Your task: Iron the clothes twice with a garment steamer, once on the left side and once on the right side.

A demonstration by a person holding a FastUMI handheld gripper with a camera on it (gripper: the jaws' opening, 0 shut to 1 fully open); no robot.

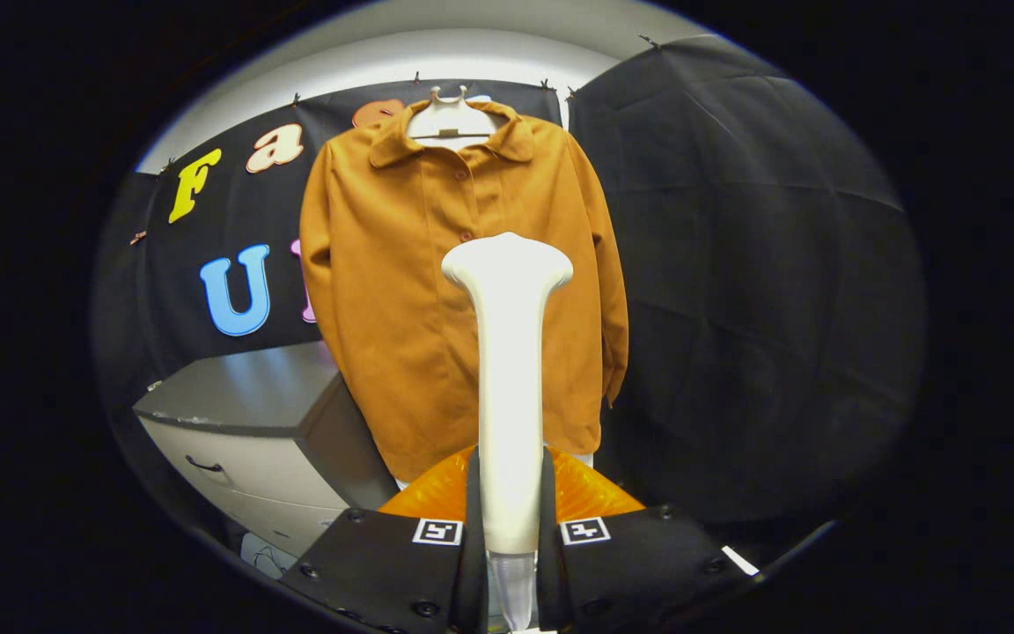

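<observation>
Gripper (508,528) sits closest, its two fingers clamped on the handle of a white garment steamer (508,370), one finger pressing each side of the shaft. Each finger block carries a small square marker tag (437,531) on top. Steamer handle runs straight up from between the fingers and flares into a wide rounded head. A clear tube end pokes out below the handle, down between the finger bases. An orange ribbed part (591,493) shows just behind the fingers on both sides of the handle; cannot tell what it is.

Beyond the steamer head hangs the garment: a rust-orange buttoned shirt jacket (401,291) with a collar, on a pale hanger (451,119) hooked at the top of the booth's black cloth wall (736,264). Steamer head overlaps the jacket's front, around the button line at mid-chest and slightly toward its right half as seen from here; whether the head touches the fabric cannot be told. Both sleeves hang down at the jacket's sides, hem sits just above the fingers.

Left of the jacket and lower stands a grey cabinet (243,414) with pale drawer fronts and a dark handle, its corner near the jacket's hem.
</observation>
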